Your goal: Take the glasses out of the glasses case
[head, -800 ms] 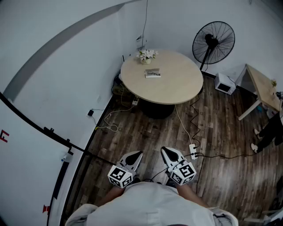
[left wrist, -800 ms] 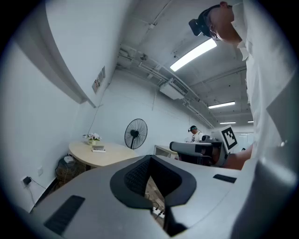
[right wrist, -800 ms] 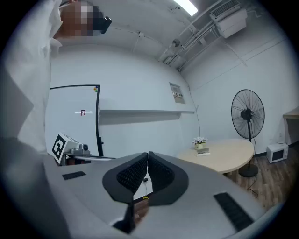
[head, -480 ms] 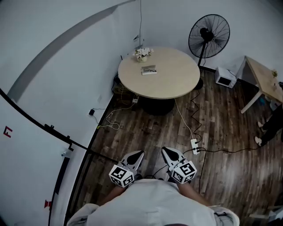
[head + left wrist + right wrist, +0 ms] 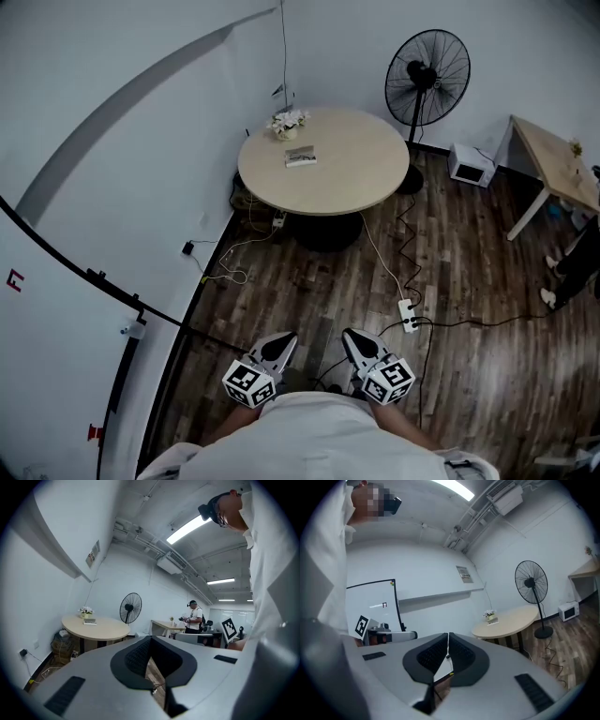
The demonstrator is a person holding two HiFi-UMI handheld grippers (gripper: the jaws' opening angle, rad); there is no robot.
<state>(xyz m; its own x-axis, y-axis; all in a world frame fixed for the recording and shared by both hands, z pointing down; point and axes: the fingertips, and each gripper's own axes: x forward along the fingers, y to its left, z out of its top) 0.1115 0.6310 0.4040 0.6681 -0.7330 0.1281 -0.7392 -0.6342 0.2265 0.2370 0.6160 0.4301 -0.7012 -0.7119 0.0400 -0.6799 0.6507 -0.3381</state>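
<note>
- A small flat pale object [image 5: 300,157], possibly the glasses case, is seen lying on the round beige table [image 5: 361,173] near a pot of white flowers [image 5: 286,123]. Its contents cannot be made out.
- Open dark wood floor [image 5: 309,281] is spread between table and grippers, crossed by cables and a white power strip [image 5: 407,316].
- The left gripper [image 5: 279,345] and right gripper [image 5: 355,339] are held close to the body, well apart from the table, jaws pressed together, nothing gripped.
- Since the earlier frames, the table has drifted leftward in the head view.
</note>
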